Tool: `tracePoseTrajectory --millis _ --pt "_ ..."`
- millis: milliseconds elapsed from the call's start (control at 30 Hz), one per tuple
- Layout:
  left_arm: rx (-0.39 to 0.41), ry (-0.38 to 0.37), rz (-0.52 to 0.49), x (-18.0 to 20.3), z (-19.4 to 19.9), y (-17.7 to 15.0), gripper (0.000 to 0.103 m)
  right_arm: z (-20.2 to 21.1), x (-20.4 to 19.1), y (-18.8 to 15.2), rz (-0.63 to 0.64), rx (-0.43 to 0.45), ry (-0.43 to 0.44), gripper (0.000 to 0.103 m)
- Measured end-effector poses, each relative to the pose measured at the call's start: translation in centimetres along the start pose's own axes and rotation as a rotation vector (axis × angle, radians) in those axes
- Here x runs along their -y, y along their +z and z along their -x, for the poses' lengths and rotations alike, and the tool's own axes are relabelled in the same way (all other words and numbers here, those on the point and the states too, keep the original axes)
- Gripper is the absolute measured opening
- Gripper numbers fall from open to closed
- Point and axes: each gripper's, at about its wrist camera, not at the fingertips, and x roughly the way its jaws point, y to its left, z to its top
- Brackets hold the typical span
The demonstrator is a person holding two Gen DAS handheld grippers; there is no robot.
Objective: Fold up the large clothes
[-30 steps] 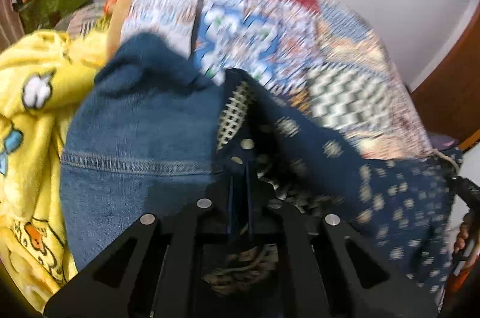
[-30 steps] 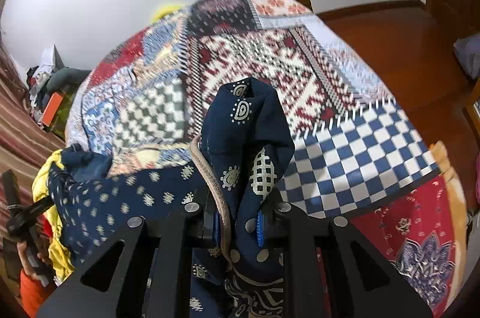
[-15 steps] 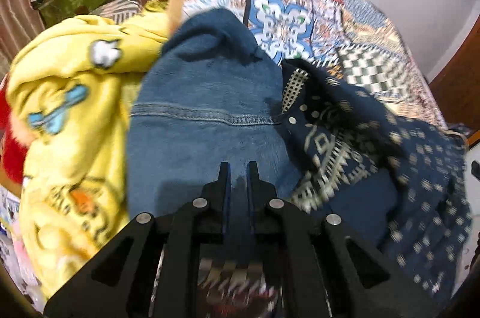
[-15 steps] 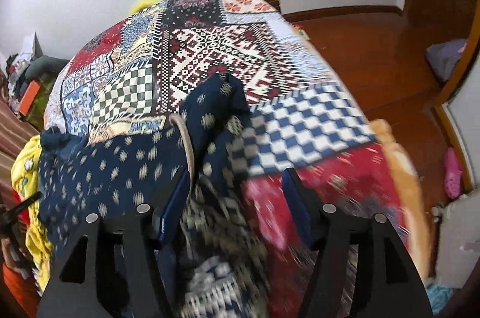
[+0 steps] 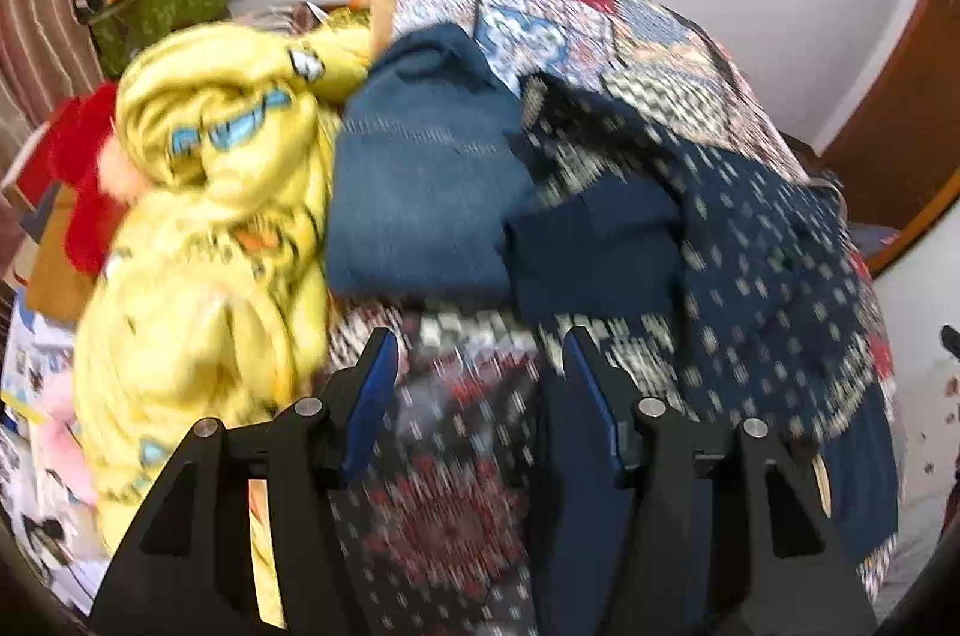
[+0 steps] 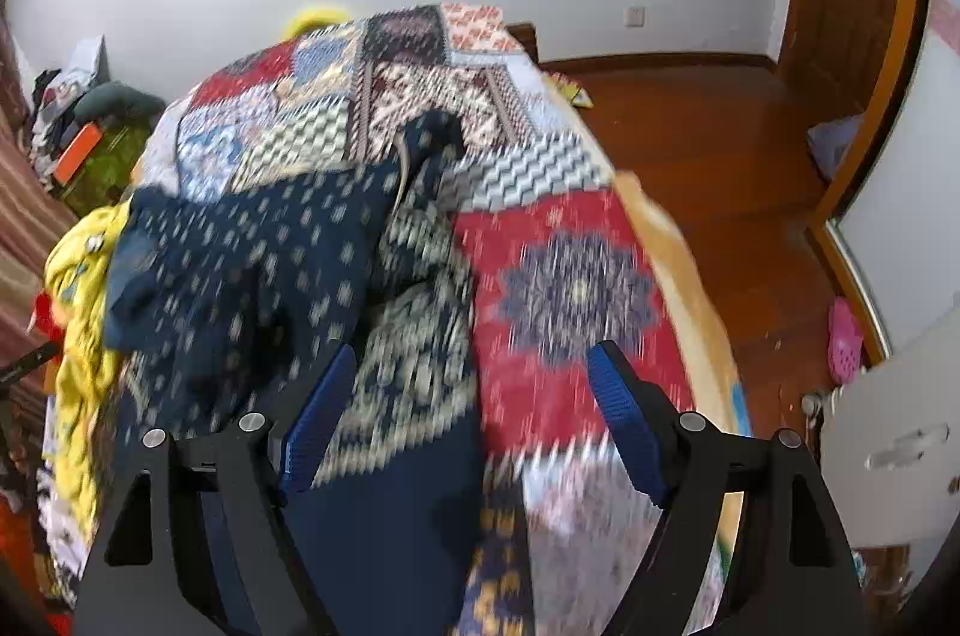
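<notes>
navy garment (image 6: 252, 270), dotted all over with pale motifs and edged in a cream patterned border, lies crumpled on the quilt (image 6: 576, 288), one corner poking up by a tan strap (image 6: 403, 171). both views are blurred. beside it sit folded jeans (image 5: 420, 192), touching its left edge, then a heap of yellow fleece (image 5: 204, 228). left gripper (image 5: 480, 360) hangs over the quilt with jaws spread wide, nothing between them. right gripper (image 6: 474, 378) is likewise wide apart above the garment's border, gripping nothing.
</notes>
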Motion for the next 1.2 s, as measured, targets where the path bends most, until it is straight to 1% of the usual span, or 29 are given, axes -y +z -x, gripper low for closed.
tracePoseTrajectory --millis 133,267,367,433,567,600,633,667,733,800,833,900,933,967,1000,1033,1067,1100,1133,1167,1200 --pt "-0.059 -0.037 -0.008 0.5 0.0 -4.1 0.057 0.4 -0.4 -3.7 0.009 -0.050 0.027 0.077" --pt "-0.141 -0.105 -0.001 1.4 -0.8 -8.2 0.057 0.1 -1.0 -7.8 0.002 -0.115 0.068 0.077" --pt "-0.193 -0.143 -0.004 2.2 -1.2 -10.9 0.057 -0.7 -1.6 -10.1 0.001 -0.159 0.088 0.077" --pt "-0.219 -0.189 0.008 2.6 -1.5 -12.5 0.057 -1.1 -1.8 -11.4 -0.005 -0.182 0.100 0.077" --pt "-0.287 -0.274 0.070 3.2 -2.7 -14.8 0.057 -1.4 -1.8 -13.1 -0.036 -0.211 0.144 0.077" --pt "-0.288 -0.285 0.088 3.1 -2.9 -15.2 0.058 -1.4 -1.8 -13.3 -0.040 -0.211 0.153 0.077" --pt "-0.281 -0.293 0.113 3.0 -3.0 -15.5 0.062 -1.3 -2.0 -13.4 -0.033 -0.201 0.147 0.077" --pt "-0.286 -0.304 0.134 2.8 -3.2 -15.8 0.063 -1.2 -2.0 -13.4 -0.033 -0.194 0.147 0.077" --pt "-0.292 -0.354 0.188 2.3 -3.2 -16.4 0.062 -1.2 -1.8 -13.6 -0.067 -0.186 0.175 0.078" --pt "-0.286 -0.389 0.194 2.3 -2.8 -16.9 0.062 -1.2 -1.9 -13.8 -0.089 -0.173 0.200 0.080" --pt "-0.281 -0.393 0.181 2.6 -2.5 -17.1 0.061 -1.3 -2.1 -14.0 -0.085 -0.168 0.210 0.080" --pt "-0.268 -0.415 0.155 3.3 -1.8 -17.2 0.050 -1.5 -2.5 -14.2 -0.082 -0.161 0.222 0.078" --pt "-0.265 -0.428 0.151 3.7 -1.6 -17.2 0.040 -1.7 -2.9 -14.4 -0.076 -0.159 0.233 0.077" --pt "-0.264 -0.442 0.154 3.9 -1.4 -17.2 0.028 -1.7 -3.3 -14.4 -0.062 -0.159 0.233 0.073" --pt "-0.265 -0.455 0.161 4.1 -1.3 -17.1 0.021 -1.7 -3.7 -14.4 -0.051 -0.157 0.237 0.070" --pt "-0.266 -0.465 0.168 4.4 -1.2 -17.0 0.012 -1.8 -4.0 -14.4 -0.051 -0.156 0.240 0.063" --pt "-0.262 -0.452 0.165 4.8 -1.1 -16.7 0.011 -1.8 -4.2 -14.3 -0.055 -0.154 0.246 0.055" --pt "-0.255 -0.437 0.154 5.1 -1.2 -16.4 0.010 -1.7 -4.3 -14.2 -0.056 -0.151 0.254 0.049" --pt "-0.242 -0.425 0.137 5.6 -1.0 -16.0 0.009 -1.7 -4.5 -14.1 -0.052 -0.151 0.262 0.036" --pt "-0.231 -0.417 0.124 6.0 -1.0 -15.6 0.009 -1.7 -4.6 -14.0 -0.047 -0.153 0.275 0.026" --pt "-0.215 -0.406 0.108 6.4 -0.7 -15.2 0.009 -1.7 -4.8 -13.8 -0.043 -0.155 0.287 0.022"
